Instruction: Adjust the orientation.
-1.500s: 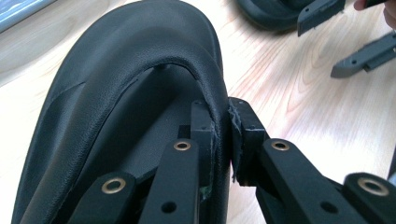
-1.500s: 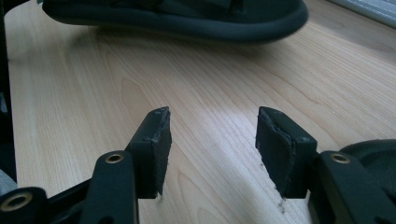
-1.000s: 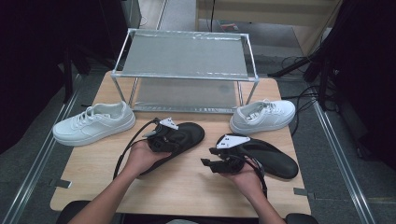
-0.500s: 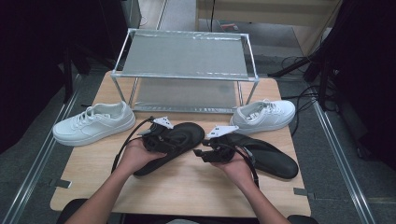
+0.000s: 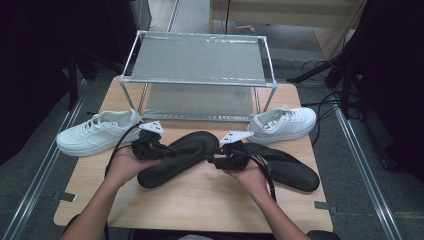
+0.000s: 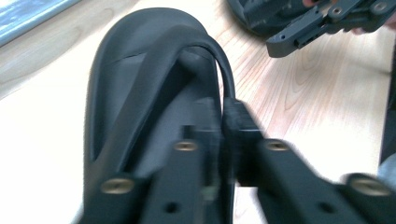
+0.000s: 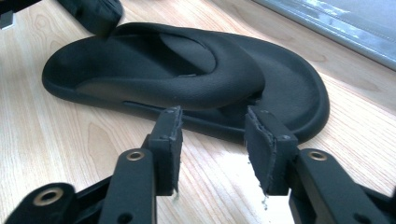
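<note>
Behind both black sandals (image 5: 178,157), white sneakers (image 5: 97,132) flank a rack (image 5: 200,57).

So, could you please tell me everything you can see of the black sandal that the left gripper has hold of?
The left black sandal is a matte, one-piece flip-flop that looks like moulded foam or rubber, with a thick sole, a raised rim and a Y-shaped strap. It lies slanted on the wooden table, in front of the metal rack, toe end toward the rack. The left gripper is shut on the strap's thin side band. It lies apart from the other sandal.
</note>
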`<act>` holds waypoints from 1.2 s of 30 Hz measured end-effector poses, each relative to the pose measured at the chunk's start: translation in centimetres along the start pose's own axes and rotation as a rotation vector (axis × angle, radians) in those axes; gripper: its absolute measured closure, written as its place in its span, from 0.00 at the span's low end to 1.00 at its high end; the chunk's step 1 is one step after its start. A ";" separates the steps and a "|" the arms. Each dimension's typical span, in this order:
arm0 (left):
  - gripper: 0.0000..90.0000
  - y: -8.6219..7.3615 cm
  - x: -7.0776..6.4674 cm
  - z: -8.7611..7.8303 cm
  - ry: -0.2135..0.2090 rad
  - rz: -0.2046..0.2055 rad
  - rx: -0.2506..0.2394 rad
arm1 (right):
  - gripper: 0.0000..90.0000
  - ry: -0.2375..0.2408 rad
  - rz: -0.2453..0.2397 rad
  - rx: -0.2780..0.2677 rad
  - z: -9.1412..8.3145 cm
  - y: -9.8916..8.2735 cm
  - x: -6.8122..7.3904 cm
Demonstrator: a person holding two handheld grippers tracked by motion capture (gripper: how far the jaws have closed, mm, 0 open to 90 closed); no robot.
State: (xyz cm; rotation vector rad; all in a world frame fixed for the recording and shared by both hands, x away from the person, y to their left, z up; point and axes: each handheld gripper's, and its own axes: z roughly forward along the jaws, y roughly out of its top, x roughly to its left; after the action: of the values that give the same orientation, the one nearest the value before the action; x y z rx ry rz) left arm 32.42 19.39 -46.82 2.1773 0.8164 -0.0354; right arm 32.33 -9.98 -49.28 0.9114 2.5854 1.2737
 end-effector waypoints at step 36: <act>1.00 -4.1 4.7 -0.9 0.164 -0.064 -0.022 | 1.00 0.090 -0.003 0.001 2.8 0.9 3.0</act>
State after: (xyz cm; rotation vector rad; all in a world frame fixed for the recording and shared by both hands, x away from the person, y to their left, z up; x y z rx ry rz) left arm 33.63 24.50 -50.25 2.1532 0.9741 0.1210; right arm 31.37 -5.96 -49.91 0.8693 2.6541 1.3431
